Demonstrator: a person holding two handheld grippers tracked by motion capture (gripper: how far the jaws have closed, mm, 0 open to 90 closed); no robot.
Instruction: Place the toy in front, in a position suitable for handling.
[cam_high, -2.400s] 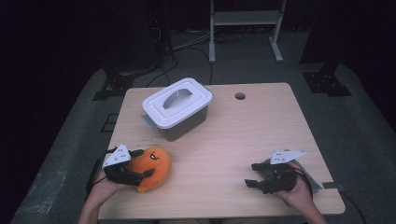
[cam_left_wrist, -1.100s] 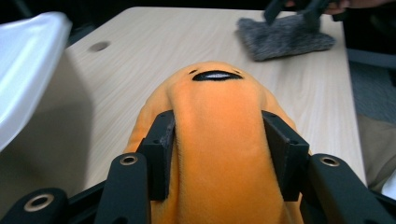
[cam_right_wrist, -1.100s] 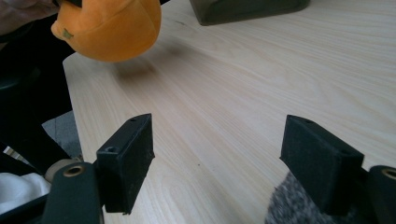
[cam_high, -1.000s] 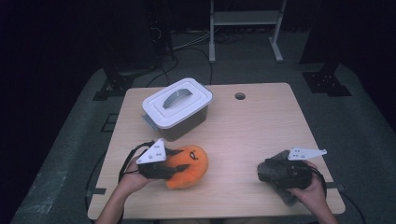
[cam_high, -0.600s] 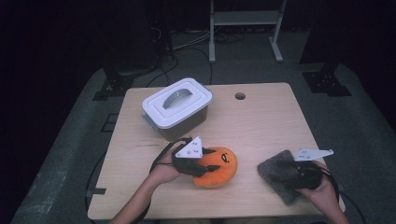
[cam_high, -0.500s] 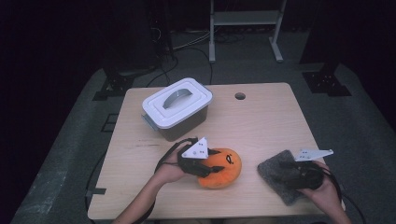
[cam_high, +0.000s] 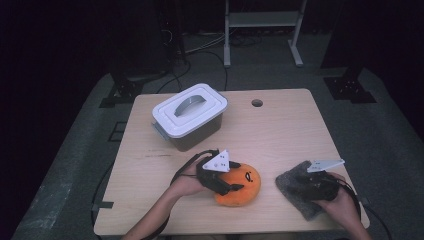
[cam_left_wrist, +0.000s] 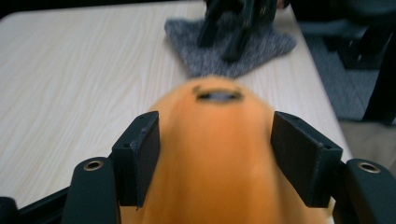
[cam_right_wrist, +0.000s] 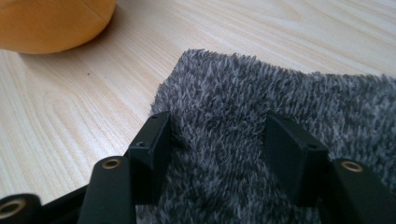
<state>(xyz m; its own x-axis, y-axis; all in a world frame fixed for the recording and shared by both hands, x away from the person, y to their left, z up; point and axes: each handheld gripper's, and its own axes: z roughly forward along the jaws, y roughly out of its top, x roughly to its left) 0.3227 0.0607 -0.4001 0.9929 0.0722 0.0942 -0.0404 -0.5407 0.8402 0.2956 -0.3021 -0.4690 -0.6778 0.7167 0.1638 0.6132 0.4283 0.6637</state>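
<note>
An orange plush toy (cam_high: 245, 186) with a dark face lies on the table's front middle. My left gripper (cam_high: 234, 178) reaches over it from the left. In the left gripper view the plush (cam_left_wrist: 215, 140) sits between the jaws of the left gripper (cam_left_wrist: 215, 154), which have just been opening and stand wide. A grey fuzzy cloth (cam_high: 289, 182) lies flat at the front right. My right gripper (cam_high: 304, 186) stands on the cloth (cam_right_wrist: 280, 93). The jaws of the right gripper (cam_right_wrist: 217, 140) have just been closing, and a low hump of cloth is bunched between them.
A grey lidded plastic box (cam_high: 190, 115) with a white handled lid stands at the back left of the wooden table (cam_high: 280, 135). A cable hole (cam_high: 257, 103) is near the far edge. The table's front edge runs just below both hands.
The left gripper carried the plush from the front left toward the middle, then stopped and widened its jaws. The right gripper sank onto the cloth and narrowed its jaws.
</note>
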